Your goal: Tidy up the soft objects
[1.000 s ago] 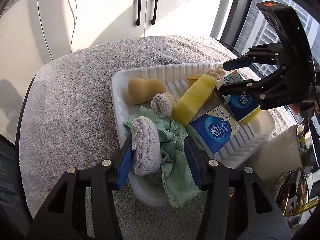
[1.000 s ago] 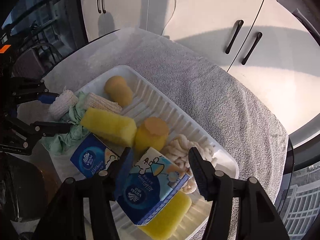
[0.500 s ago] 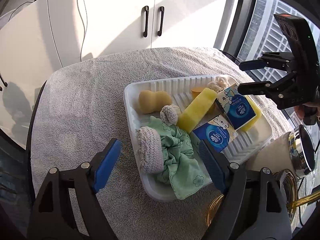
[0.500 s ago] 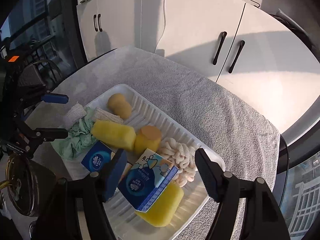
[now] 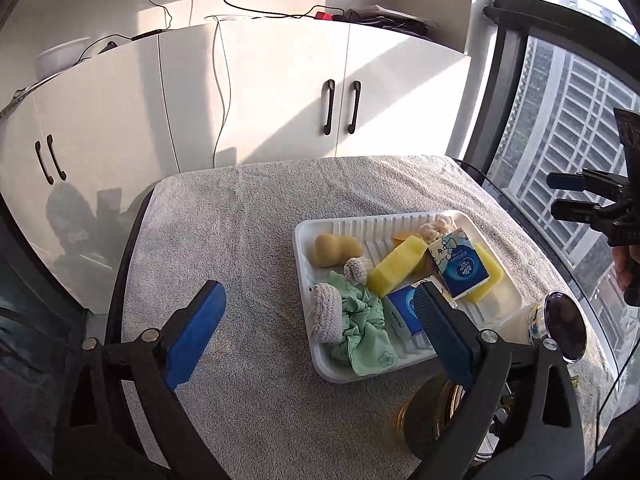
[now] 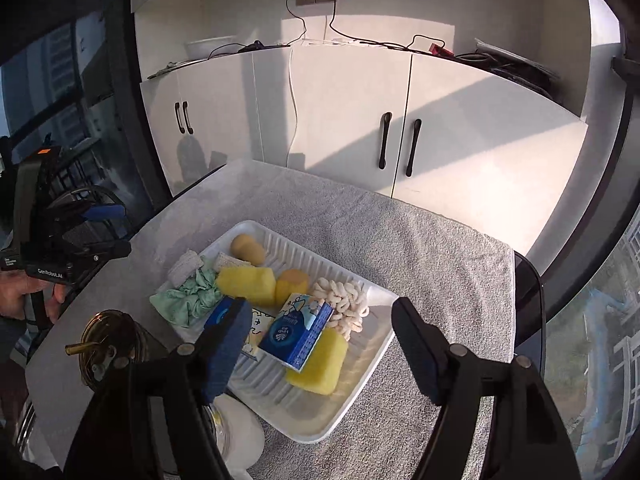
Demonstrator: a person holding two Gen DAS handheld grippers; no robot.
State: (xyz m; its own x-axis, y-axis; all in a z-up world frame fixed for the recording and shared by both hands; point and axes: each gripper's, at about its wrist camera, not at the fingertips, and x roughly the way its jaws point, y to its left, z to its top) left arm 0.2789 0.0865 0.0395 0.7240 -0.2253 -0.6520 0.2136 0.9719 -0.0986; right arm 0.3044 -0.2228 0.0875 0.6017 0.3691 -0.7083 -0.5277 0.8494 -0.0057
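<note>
Plainly, each hand-held gripper [image 5: 320,330] [image 6: 324,344] gapes wide, empty; ribbed white foam tray [image 5: 400,222] holds spongy yellow blocks [image 5: 396,266].

One white ribbed tray [image 5: 304,240] holds the soft things: two blue tissue packs [image 6: 298,334] [image 5: 404,310], two yellow rectangular sponges [image 5: 396,270] [image 6: 320,366], and one tan gourd-shaped sponge [image 5: 336,250]. There are also two woven grey-white rolls [image 5: 326,318] [image 5: 358,270], one green cloth [image 5: 366,330], one white knotted rope bundle [image 6: 342,300] and one small orange round sponge [image 6: 292,284].
</note>
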